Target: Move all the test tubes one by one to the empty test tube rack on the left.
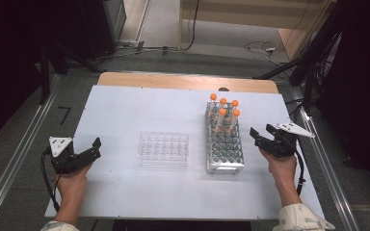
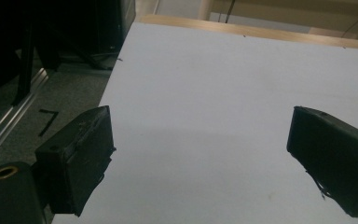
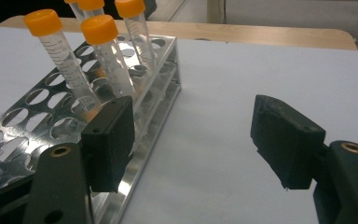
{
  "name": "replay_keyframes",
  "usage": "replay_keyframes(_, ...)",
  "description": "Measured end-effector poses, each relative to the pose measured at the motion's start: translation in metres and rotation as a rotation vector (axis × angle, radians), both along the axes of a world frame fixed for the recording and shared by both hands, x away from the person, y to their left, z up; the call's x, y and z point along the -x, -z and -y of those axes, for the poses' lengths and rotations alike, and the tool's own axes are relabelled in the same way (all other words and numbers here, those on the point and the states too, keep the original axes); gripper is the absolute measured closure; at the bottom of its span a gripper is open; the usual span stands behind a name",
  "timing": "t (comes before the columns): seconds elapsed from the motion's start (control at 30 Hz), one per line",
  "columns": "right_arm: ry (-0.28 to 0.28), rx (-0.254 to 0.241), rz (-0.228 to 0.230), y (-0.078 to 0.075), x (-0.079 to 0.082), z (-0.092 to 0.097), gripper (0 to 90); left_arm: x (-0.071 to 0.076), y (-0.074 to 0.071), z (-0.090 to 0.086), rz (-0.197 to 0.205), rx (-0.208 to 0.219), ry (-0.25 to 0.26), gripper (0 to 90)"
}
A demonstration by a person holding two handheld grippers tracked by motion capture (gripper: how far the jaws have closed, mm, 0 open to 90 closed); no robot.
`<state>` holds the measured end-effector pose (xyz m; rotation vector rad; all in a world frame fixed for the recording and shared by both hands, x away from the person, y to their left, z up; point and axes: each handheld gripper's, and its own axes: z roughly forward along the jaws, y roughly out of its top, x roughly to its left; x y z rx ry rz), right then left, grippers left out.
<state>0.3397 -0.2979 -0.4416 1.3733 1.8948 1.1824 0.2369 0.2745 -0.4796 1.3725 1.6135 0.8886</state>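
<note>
A metal tube rack (image 1: pixel 225 144) stands right of the table's middle, with several orange-capped tubes (image 1: pixel 224 109) upright in its far rows. My right gripper (image 1: pixel 261 132) hovers just right of the rack, jaws open with nothing between them. In the right gripper view the gripper (image 3: pixel 191 112) has one jaw beside the rack (image 3: pixel 161 88) wall, and the tubes (image 3: pixel 107 56) rise beyond it. My left gripper (image 1: pixel 95 149) rests at the table's left edge. It is open and empty, with bare white board between its jaws in the left gripper view (image 2: pixel 200 121).
A clear plastic well plate (image 1: pixel 164 149) lies flat between the left gripper and the rack. The white board (image 1: pixel 125 192) sits on a wooden table whose far edge (image 1: pixel 188 81) shows. Metal rails and cables run along the floor on both sides.
</note>
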Motion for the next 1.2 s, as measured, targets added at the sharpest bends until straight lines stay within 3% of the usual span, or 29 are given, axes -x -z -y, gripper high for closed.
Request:
replay_keyframes(0.5,-0.054,0.023,0.016,0.003,-0.022,-0.034,34.0,-0.002,0.001,0.0,-0.004,0.002,-0.001,7.3)
replay_keyframes(0.8,-0.115,0.046,0.072,0.009,-0.029,-0.049,49.9,-0.002,0.001,0.0,-0.002,0.003,-0.001,7.3)
replay_keyframes(1.0,-0.128,0.045,0.063,0.012,-0.031,-0.052,55.0,-0.002,0.001,0.0,-0.003,0.001,0.0,7.3)
replay_keyframes(1.2,-0.152,0.039,0.09,0.014,-0.033,-0.053,59.4,-0.002,0.001,0.0,-0.005,0.0,0.002,7.3)
